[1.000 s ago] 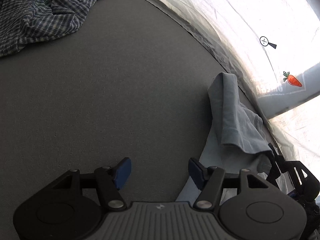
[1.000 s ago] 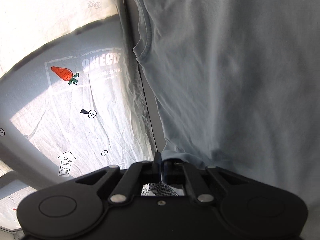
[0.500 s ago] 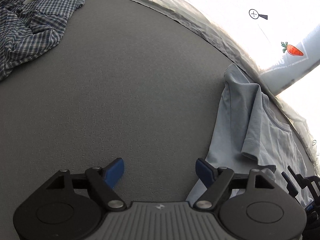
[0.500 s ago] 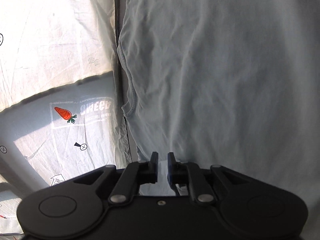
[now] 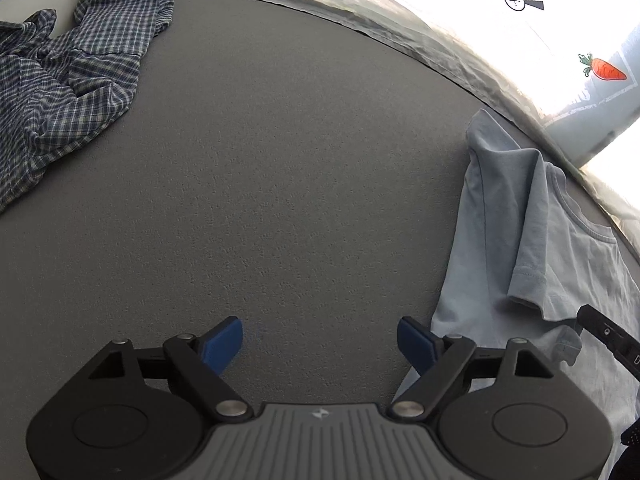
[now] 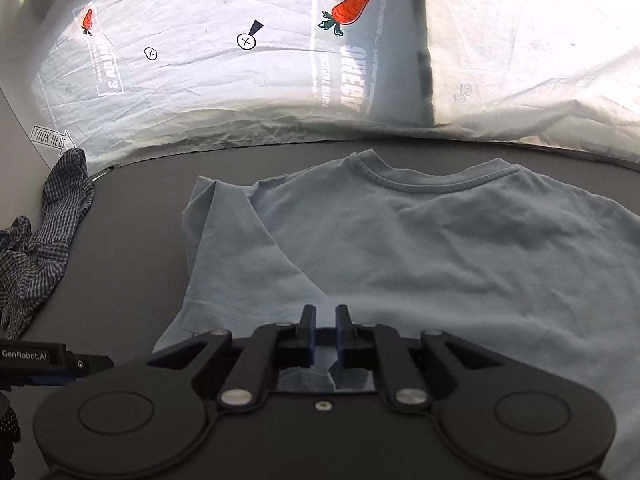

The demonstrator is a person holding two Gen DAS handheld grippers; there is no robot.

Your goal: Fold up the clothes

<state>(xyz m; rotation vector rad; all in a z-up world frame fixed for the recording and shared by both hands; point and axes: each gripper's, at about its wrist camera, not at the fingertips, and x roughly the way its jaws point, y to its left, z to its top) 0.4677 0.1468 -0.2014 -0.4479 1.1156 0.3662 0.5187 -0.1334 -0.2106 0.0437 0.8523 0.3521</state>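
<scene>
A light blue T-shirt [image 6: 420, 260] lies flat on the grey table [image 5: 280, 180], collar at the far side and its left sleeve [image 6: 240, 248] folded in over the body. My right gripper [image 6: 325, 318] hovers above the shirt's near part. Its jaws stand a narrow gap apart with no cloth pinched between them. In the left wrist view the same T-shirt [image 5: 540, 240] lies at the right. My left gripper [image 5: 320, 340] is over bare table just left of the shirt's edge, its jaws opening wide with nothing between them.
A crumpled blue checked shirt [image 5: 68, 80] lies at the table's far left, also visible as the checked shirt [image 6: 40, 248] in the right wrist view. A white sheet with carrot prints [image 6: 348, 8] hangs behind the table's far edge. Bare grey table lies between the two garments.
The right gripper let go of the blue shirt, rolled round and rose, now looking along the flat shirt. The left jaws spread wider. The lifted shirt side now lies flat.
</scene>
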